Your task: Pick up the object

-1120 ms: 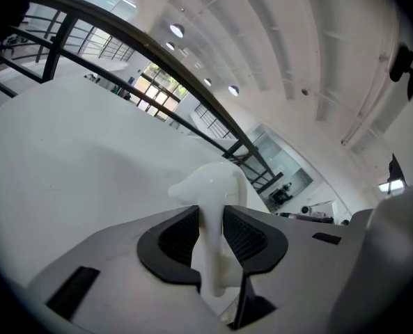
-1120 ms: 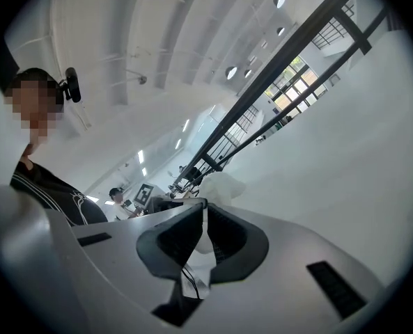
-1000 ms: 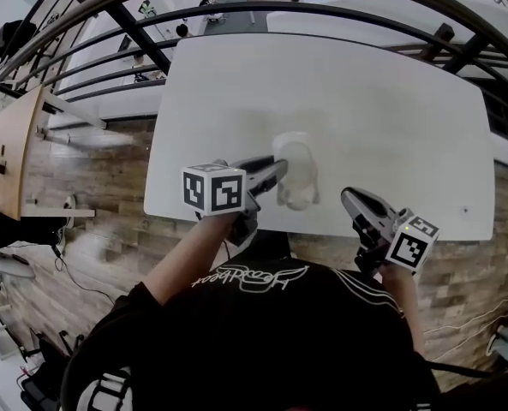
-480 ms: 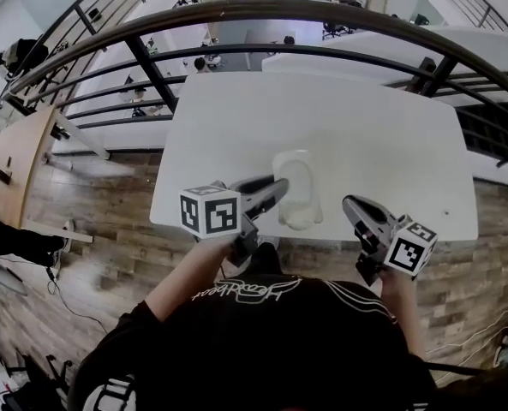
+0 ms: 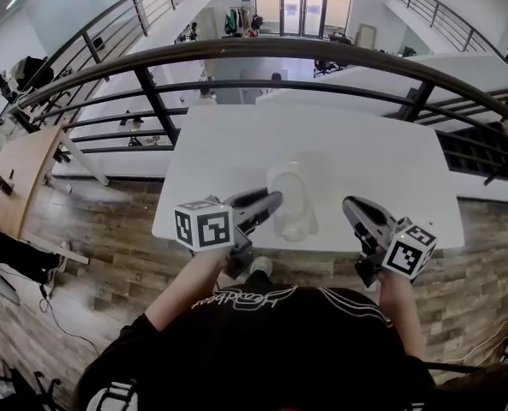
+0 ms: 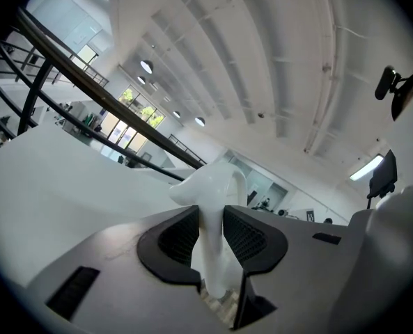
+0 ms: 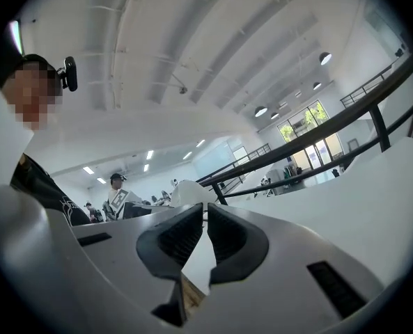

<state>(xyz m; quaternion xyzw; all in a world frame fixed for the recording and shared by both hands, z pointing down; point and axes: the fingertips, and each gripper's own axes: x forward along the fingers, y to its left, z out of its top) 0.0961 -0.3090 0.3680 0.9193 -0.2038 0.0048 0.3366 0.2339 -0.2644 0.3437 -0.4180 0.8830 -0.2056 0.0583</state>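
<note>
The object is a glossy white jug-like vessel (image 5: 291, 202), hanging above the front edge of the white table (image 5: 373, 152). My left gripper (image 5: 274, 199) is shut on a thin curved part of it. In the left gripper view that white part (image 6: 213, 207) stands pinched between both dark pads, and its top rises above them. My right gripper (image 5: 349, 205) hangs to the right of the vessel, apart from it. Its jaws (image 7: 206, 218) are shut with nothing between them. The vessel's white top (image 7: 186, 192) shows just beyond them.
A dark metal railing (image 5: 322, 51) curves along the far side of the table, with an open hall below it. Wooden floor (image 5: 108, 221) lies left of and under the table. The person's dark sleeves and torso fill the bottom of the head view.
Both grippers have risen, and the white vessel has come up off the table in the left gripper. The head view has tilted up, so more of the hall shows.
</note>
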